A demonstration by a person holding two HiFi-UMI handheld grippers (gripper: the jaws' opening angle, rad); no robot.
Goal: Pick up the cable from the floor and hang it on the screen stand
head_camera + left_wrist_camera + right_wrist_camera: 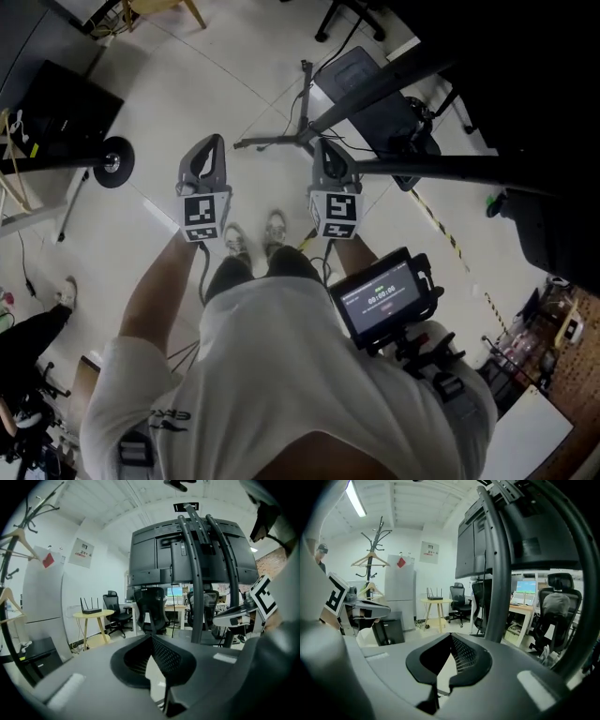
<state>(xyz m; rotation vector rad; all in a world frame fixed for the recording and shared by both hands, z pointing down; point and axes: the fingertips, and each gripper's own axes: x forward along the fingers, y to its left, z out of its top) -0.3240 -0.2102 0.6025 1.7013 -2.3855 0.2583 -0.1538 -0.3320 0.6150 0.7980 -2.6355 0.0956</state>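
While the person stands on the pale glossy tiled floor, the grey left two-jaw gripper and grey right two-jaw gripper sit side by side out front, both with jaws closed tight and nothing between them. Thin black cable lies on the floor just ahead of the tips, by the foot of the tall black tubular screen stand. Room: black mesh office chairs, round yellow table, coat rack with wooden hangers, white cabinet.
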